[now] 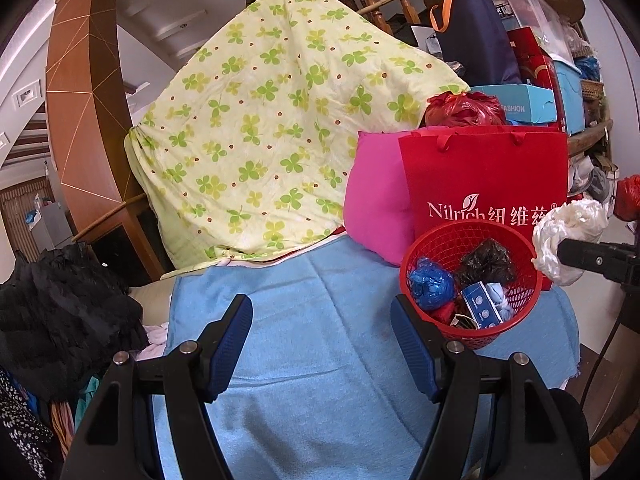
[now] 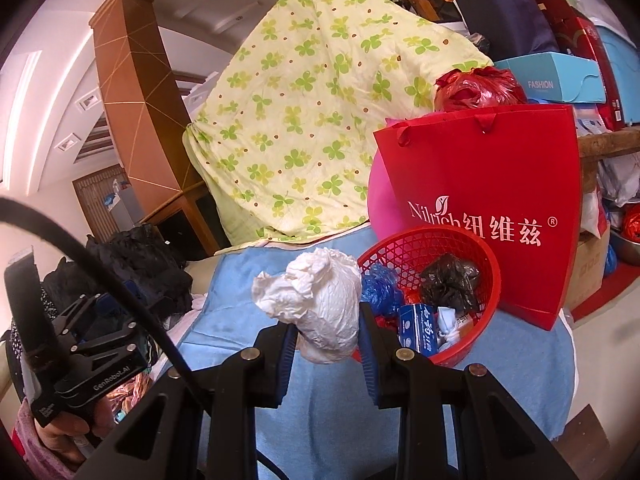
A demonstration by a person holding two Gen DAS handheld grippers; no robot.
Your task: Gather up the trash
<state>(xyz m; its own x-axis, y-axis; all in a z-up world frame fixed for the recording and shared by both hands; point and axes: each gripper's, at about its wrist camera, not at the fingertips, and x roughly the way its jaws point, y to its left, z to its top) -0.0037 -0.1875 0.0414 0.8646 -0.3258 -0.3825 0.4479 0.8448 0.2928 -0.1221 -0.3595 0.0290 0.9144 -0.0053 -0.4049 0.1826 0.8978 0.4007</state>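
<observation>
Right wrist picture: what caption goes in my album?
Right tongs carry a crumpled white bag toward the red basket.

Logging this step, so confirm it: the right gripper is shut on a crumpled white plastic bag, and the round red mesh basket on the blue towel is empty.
One thing is wrong: the round red mesh basket is not empty. The right wrist view shows a blue bag, a black bag and a small blue box inside it. The rest stands: the right gripper is shut on the crumpled white plastic bag, and the basket sits on the blue towel.
</observation>
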